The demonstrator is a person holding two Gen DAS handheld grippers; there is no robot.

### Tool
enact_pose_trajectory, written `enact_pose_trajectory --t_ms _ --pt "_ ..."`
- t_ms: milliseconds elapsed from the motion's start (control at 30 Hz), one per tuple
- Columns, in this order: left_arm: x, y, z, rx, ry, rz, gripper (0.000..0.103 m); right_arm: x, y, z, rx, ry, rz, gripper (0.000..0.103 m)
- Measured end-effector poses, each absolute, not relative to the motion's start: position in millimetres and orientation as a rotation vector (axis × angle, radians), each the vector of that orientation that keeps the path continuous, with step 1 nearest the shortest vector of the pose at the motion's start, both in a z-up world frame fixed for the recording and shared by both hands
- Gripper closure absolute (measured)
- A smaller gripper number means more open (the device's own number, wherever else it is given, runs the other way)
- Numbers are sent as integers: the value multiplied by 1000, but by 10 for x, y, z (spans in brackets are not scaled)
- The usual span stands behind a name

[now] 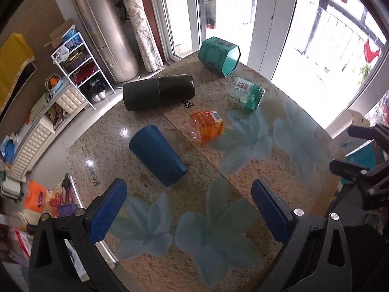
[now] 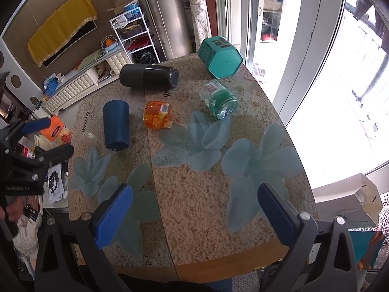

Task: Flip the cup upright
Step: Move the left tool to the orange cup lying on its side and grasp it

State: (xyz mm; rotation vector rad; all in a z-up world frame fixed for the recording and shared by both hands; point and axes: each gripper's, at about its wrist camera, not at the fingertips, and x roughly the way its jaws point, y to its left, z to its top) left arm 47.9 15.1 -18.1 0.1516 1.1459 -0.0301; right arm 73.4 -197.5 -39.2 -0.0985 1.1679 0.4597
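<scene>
**Five cups down, both tongs waiting wide**

Bright balcony glass behind, a speckled stone-look worktop [image 2: 194, 194] with pale flower prints, and every cup on it lies on its side. Nearest the left tongs [image 1: 189, 209] is the dark blue cup [image 1: 156, 154], just ahead of the tips and slightly left of centre, its wider end towards the tongs. It looks like stiff, light plastic with a matt skin, so grip should be decent; my call is to pinch it across the body near the wide end. Beyond it lie the orange cup [image 1: 206, 126] and the green glass [image 1: 248, 95], both see-through and probably slicker, the green one perhaps breakable. Farthest back rest the black tumbler [image 1: 158, 92] and the teal hexagonal cup [image 1: 218, 54]. The right tongs [image 2: 194, 214] hang over the near edge, well short of everything. Both pairs stand apart, holding nothing.
</scene>
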Motion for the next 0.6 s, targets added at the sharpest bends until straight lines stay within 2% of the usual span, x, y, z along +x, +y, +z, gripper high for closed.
enact_pose_trajectory --t_ms 267,600 --pt "1100 256 -265 192 1270 -54 0 1034 -2252 -493 -57 1232 446 0" --pt "1707 70 -553 392 1360 -180 0 1512 -2492 -679 -15 1290 435 0"
